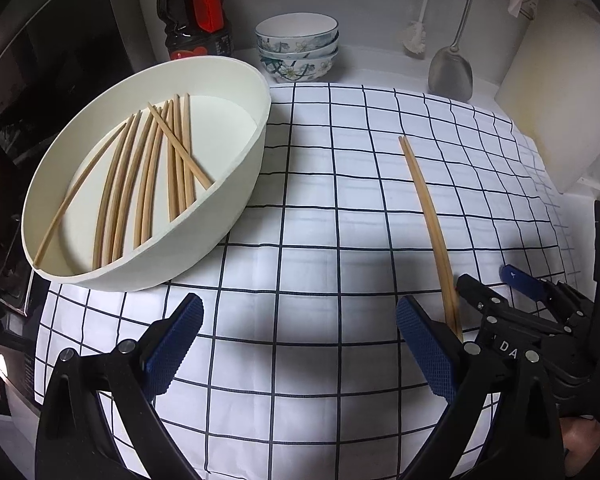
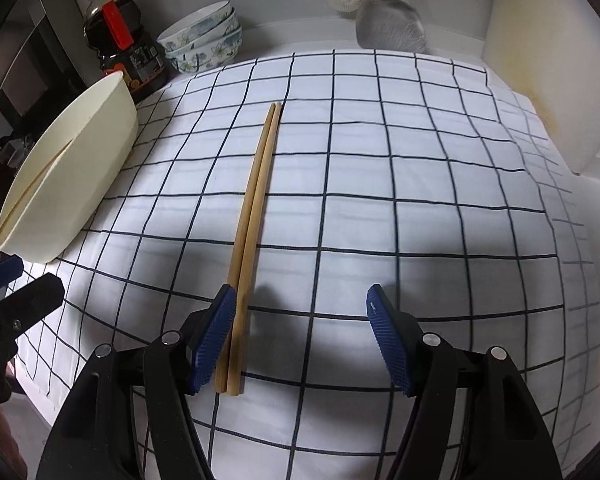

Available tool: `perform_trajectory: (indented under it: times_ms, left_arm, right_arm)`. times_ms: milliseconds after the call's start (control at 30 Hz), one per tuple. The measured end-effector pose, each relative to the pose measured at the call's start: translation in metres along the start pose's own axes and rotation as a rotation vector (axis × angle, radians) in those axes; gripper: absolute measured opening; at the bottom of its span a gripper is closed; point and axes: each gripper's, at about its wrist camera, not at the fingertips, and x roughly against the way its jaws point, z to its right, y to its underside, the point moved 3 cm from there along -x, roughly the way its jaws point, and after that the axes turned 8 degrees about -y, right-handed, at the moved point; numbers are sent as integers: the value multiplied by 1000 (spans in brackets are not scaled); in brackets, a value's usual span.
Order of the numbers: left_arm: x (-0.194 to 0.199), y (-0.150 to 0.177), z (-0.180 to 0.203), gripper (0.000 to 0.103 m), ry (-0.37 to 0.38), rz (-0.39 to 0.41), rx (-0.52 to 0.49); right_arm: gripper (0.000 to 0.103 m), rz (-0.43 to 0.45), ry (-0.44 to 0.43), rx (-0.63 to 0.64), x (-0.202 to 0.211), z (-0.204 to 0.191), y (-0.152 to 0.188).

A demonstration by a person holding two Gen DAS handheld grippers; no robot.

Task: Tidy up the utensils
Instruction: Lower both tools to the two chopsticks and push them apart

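A pair of wooden chopsticks [image 2: 256, 196] lies side by side on the checked cloth [image 2: 380, 160], running away from me. My right gripper [image 2: 300, 308] is open low over their near end. The chopsticks lie between its jaws, close against the left pad [image 2: 214, 340], and the right pad stands well apart from them. The same chopsticks [image 1: 426, 208] appear in the left wrist view. My left gripper [image 1: 298, 316] is open over bare cloth to their left. A white oval container [image 1: 244, 160] at the left holds several more chopsticks [image 1: 148, 176].
A dark sauce bottle [image 1: 194, 12] and stacked flowered bowls [image 1: 298, 46] stand behind the container. A metal spatula [image 1: 452, 68] and a brush [image 1: 414, 40] hang at the back wall. A pale board [image 1: 560, 92] leans at the right. A dark appliance [image 1: 40, 60] fills the left side.
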Motion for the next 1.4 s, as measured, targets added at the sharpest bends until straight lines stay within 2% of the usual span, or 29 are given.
perform_trajectory:
  times_ms: [433,567,833,1400]
  left_arm:
    - [-4,-1,-1,95,-2,-10,6]
    - [-4,-1,1,95,5,-14,2]
    - [-3,-2,7,95,9,-12,-12]
    - [-13,-15,59,95,62,4,-36]
  right_arm:
    - [66,-13,51,45,-7,-4,5]
    - [66,-22,89,100,-11,-11,8]
    - [66,-12,88,116,-12,-9,5]
    - [66,18,124,86,8,69,0]
